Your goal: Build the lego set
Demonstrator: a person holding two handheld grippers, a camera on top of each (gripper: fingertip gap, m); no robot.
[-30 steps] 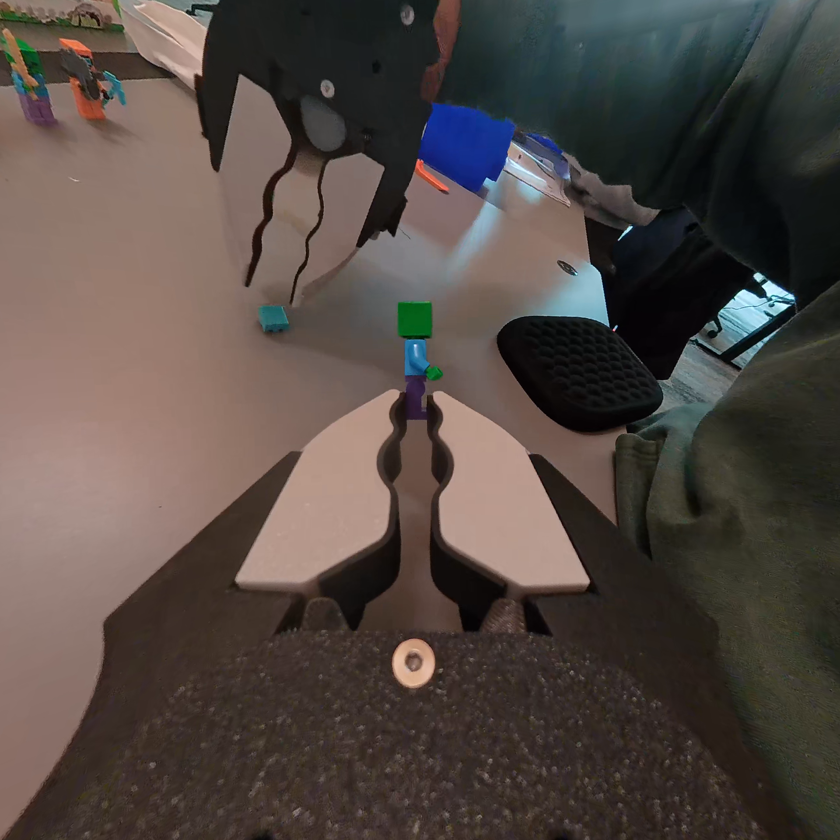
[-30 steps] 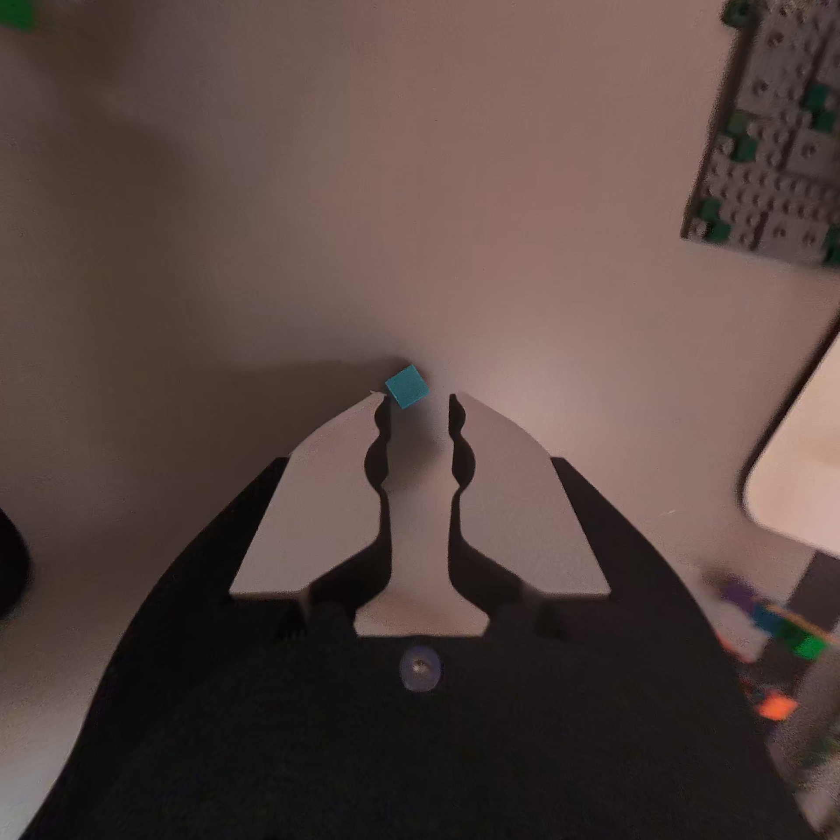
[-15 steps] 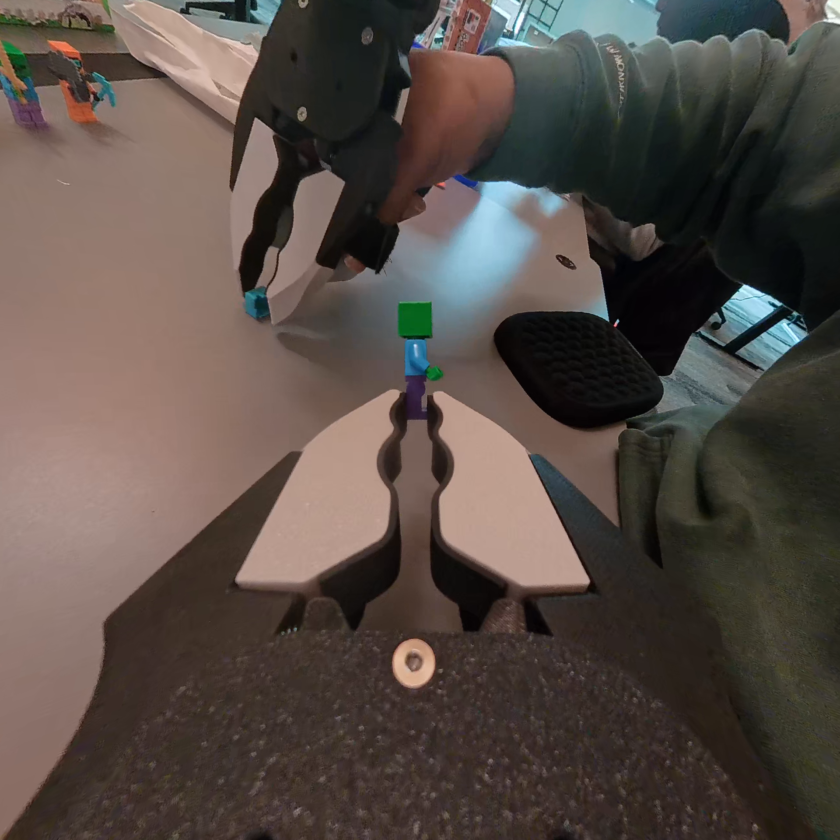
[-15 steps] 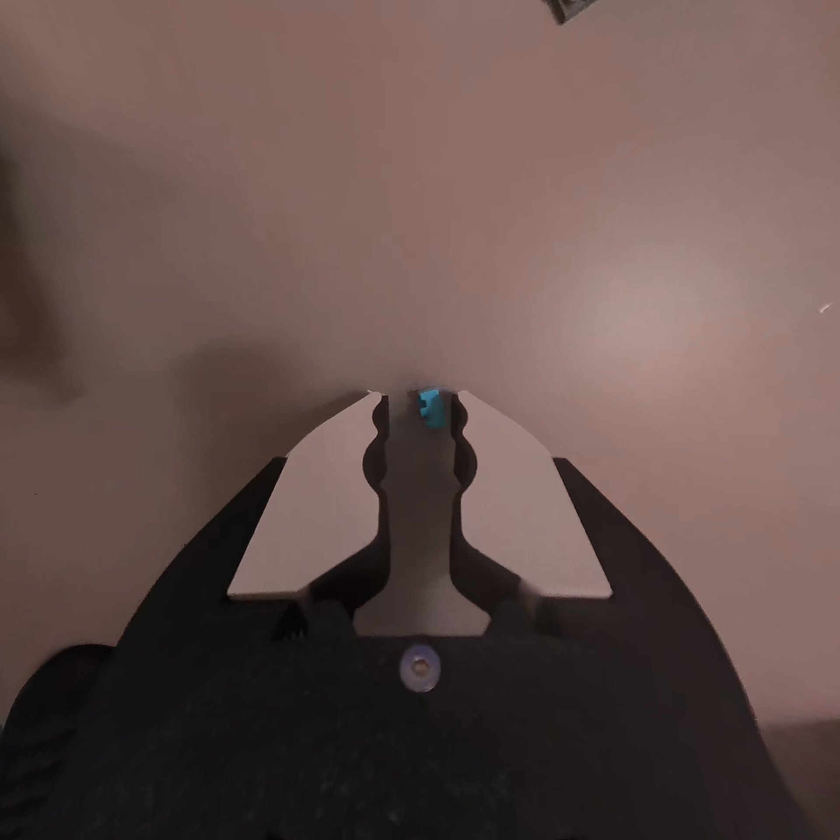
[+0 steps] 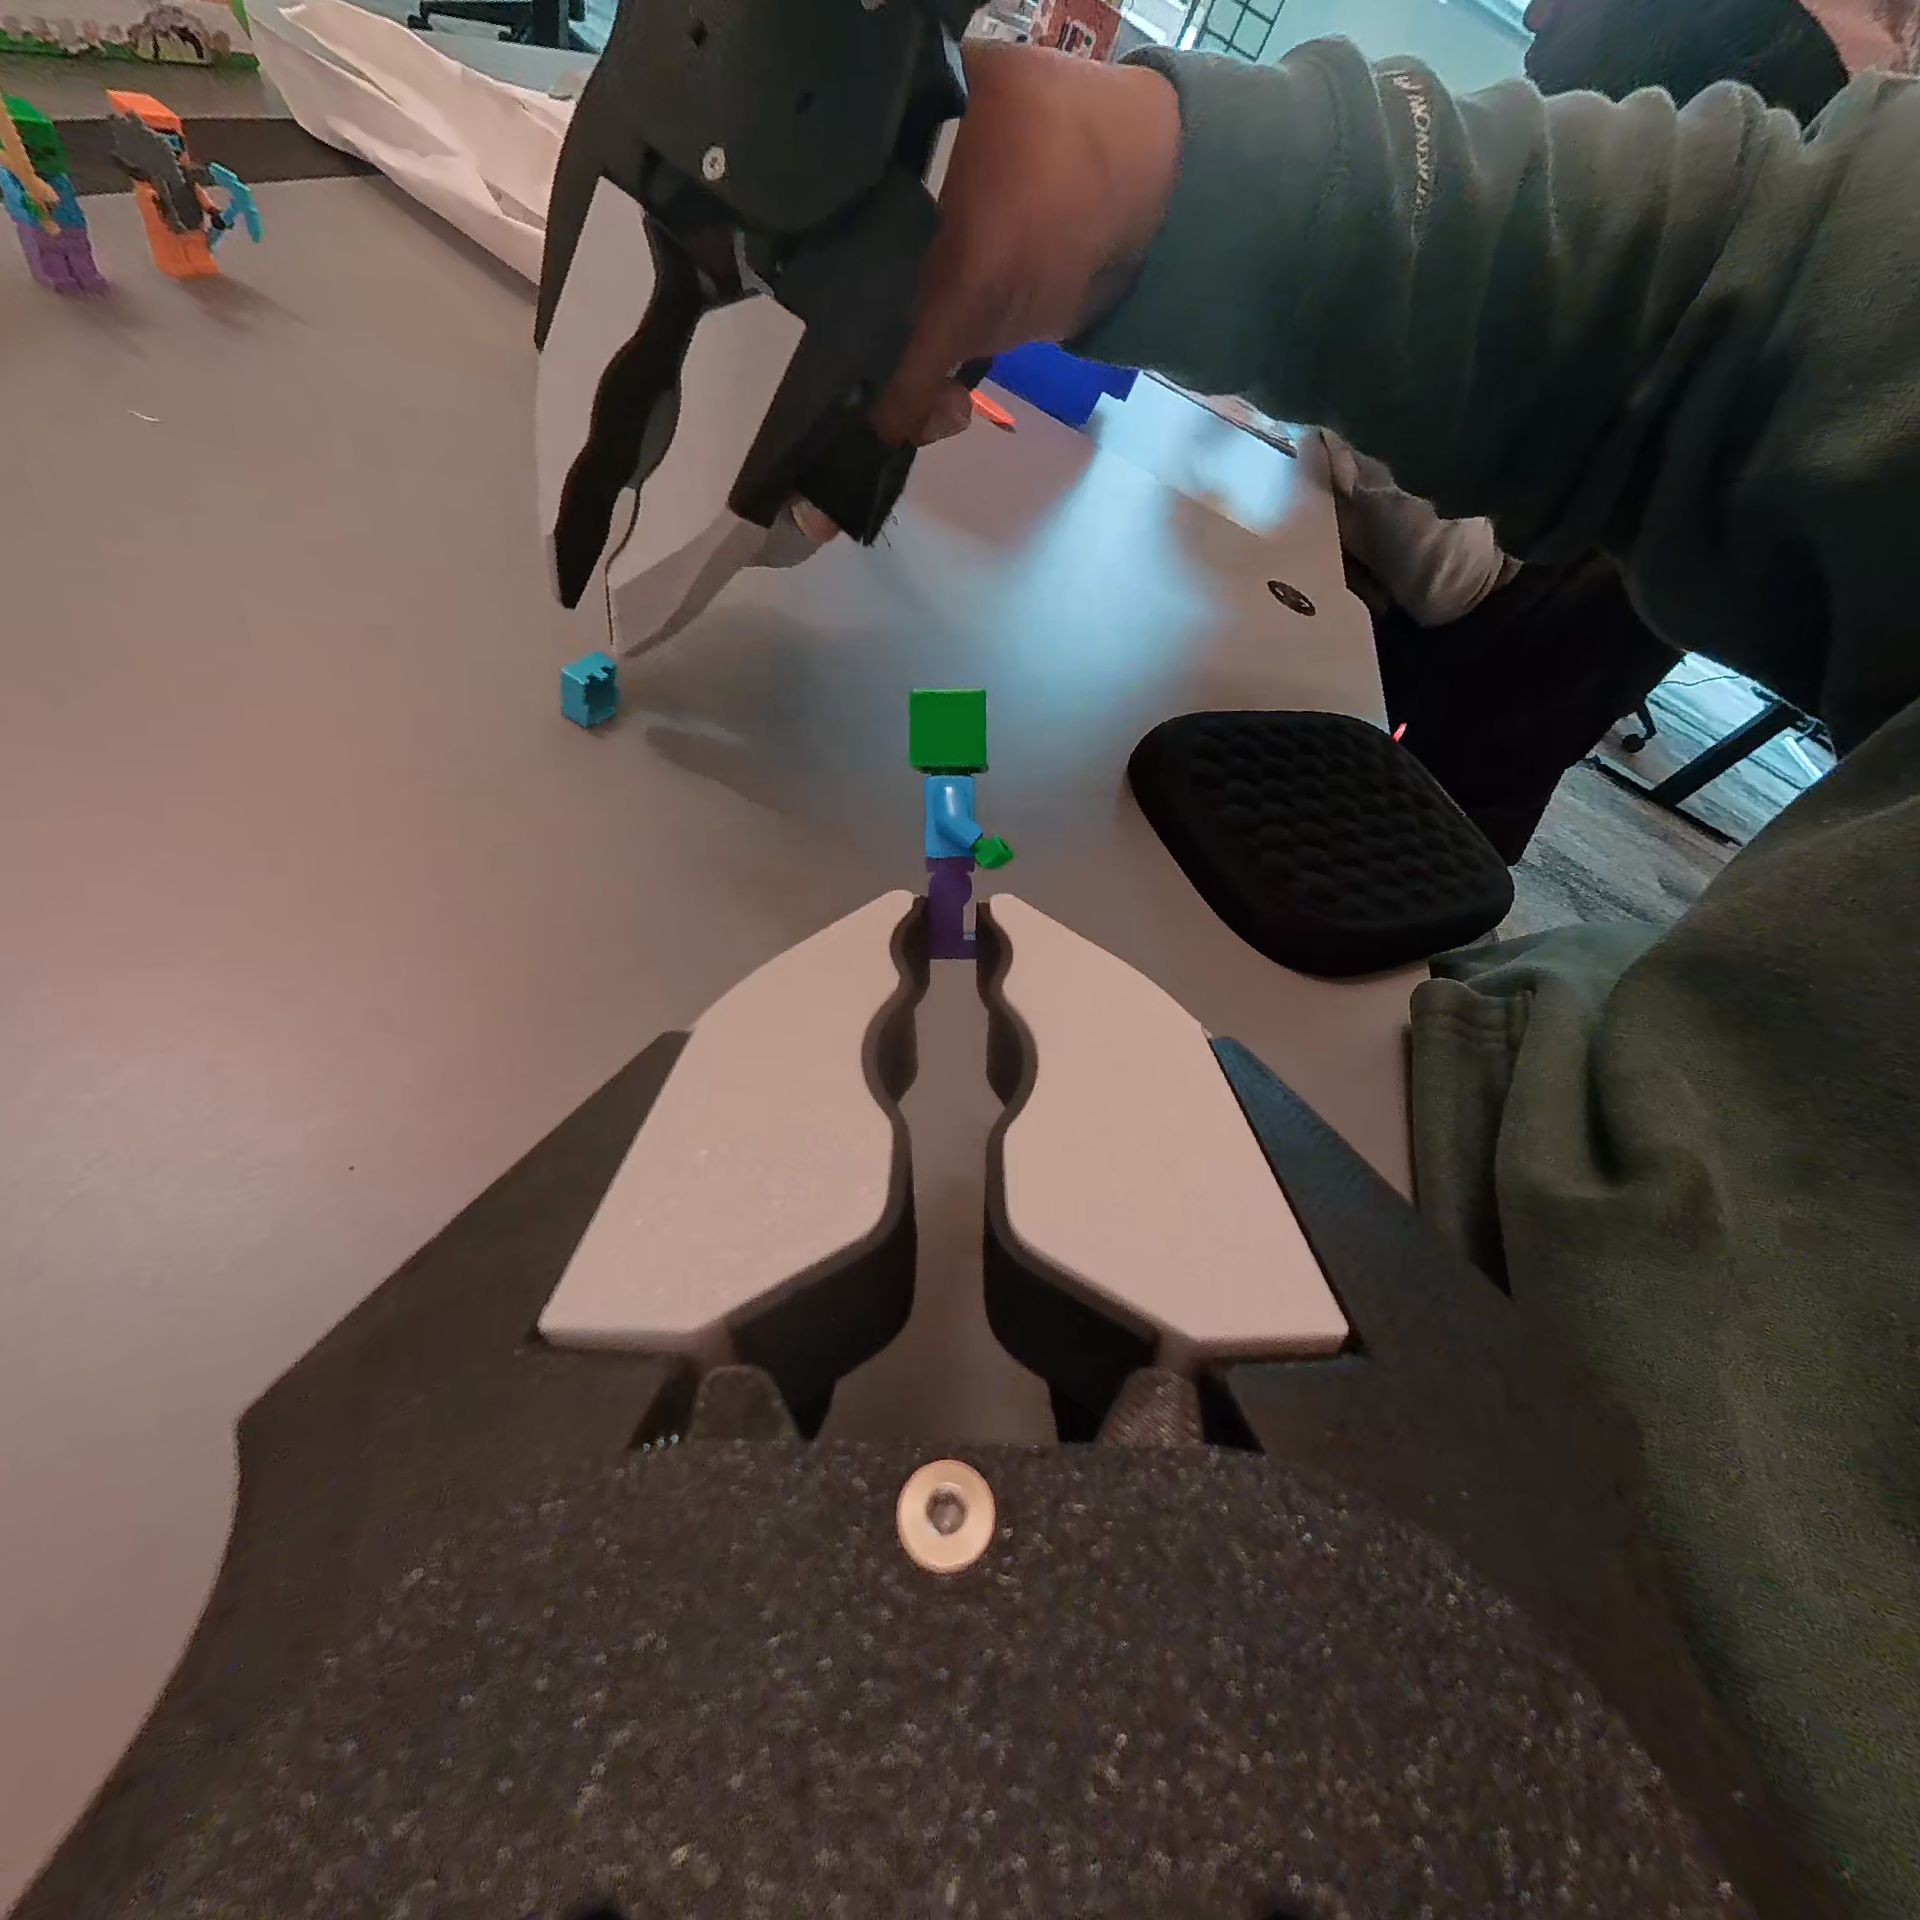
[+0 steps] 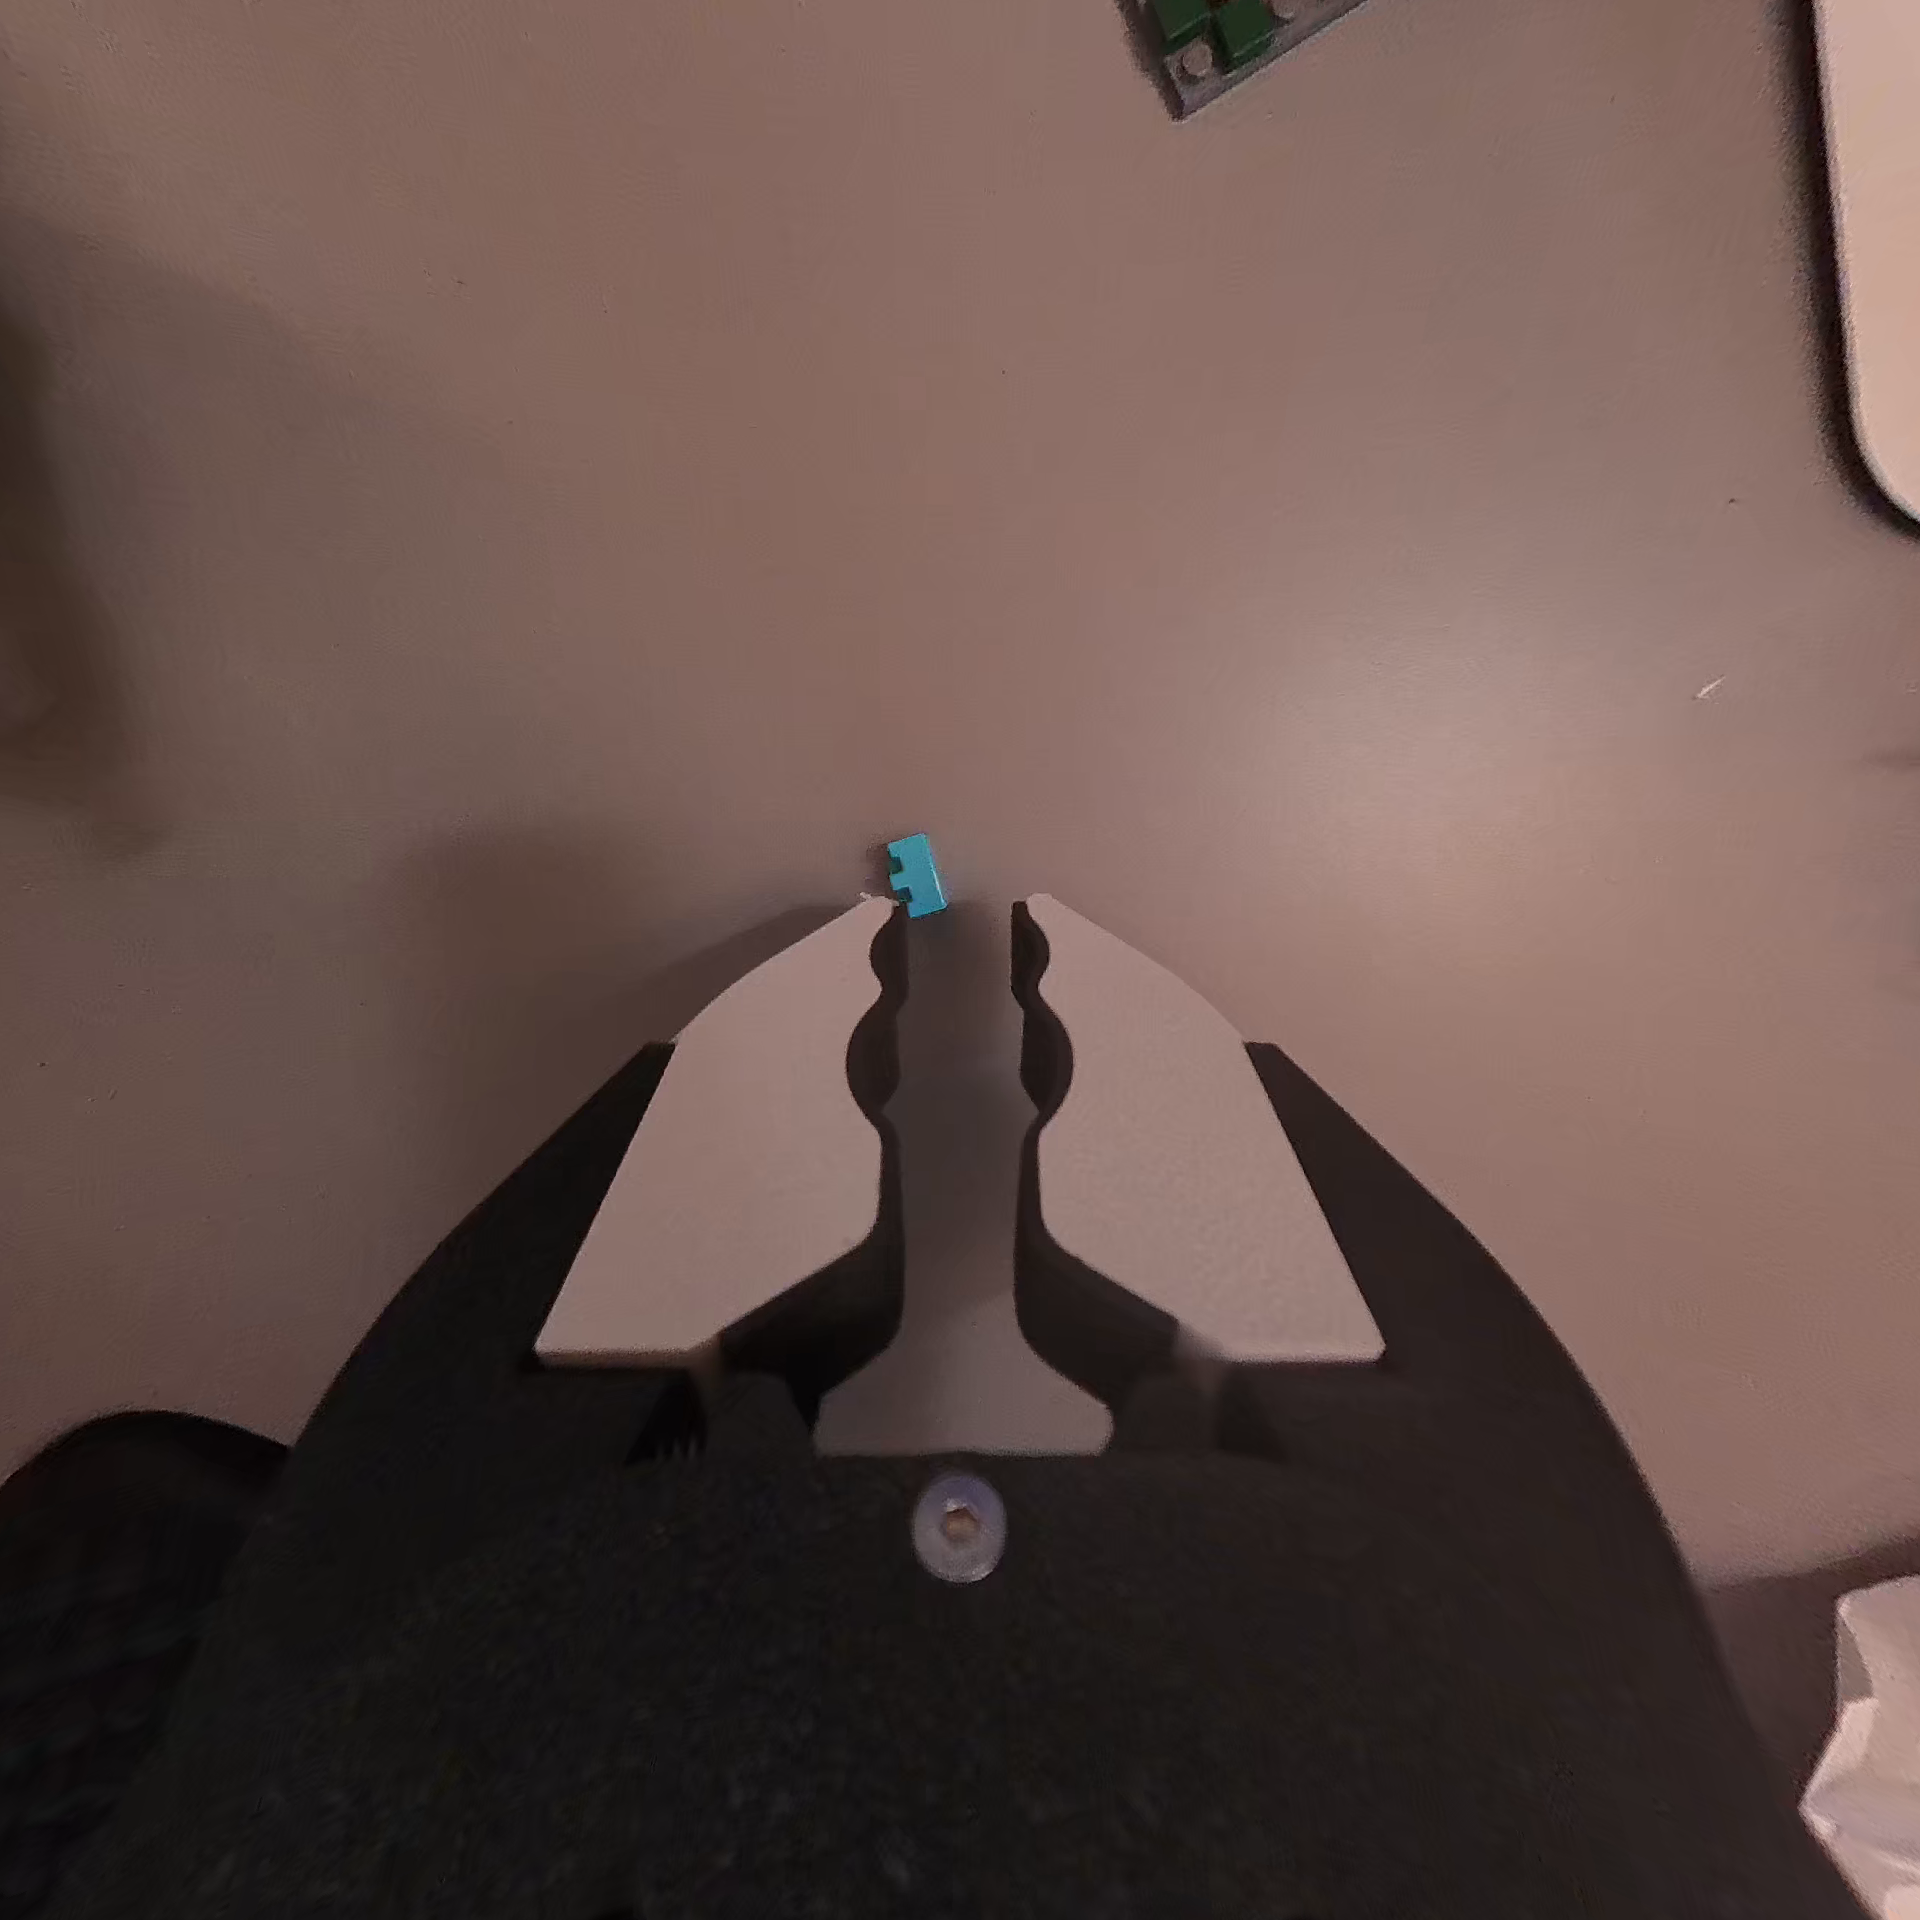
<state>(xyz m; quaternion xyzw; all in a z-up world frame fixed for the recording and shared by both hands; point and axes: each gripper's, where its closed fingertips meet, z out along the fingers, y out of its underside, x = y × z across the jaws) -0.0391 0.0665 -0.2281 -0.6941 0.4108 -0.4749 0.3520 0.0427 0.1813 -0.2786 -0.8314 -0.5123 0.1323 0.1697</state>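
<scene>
Left claw [image 5: 948, 914]: jaws narrow, closed on the purple legs of the figure [image 5: 948, 800], which stands upright on the surface [image 5: 312, 935]. Figure is blocky plastic with a green cube head and blue torso. A black dimpled pad [image 5: 1320, 836] lies just right of it, near the surface's right edge. Bare room extends left of the figure.

Right claw [image 6: 954, 906]: jaws partly apart, gripping nothing, tips hanging above the surface. The small teal brick [image 6: 916, 875] rests on the surface just beyond the left fingertip, apart from it, notched face showing. Smooth, matte surface lies bare around it.

Far left stand two more figures [image 5: 114, 197]. A grey studded plate [image 6: 1226, 42] sits at the right view's top edge.
</scene>
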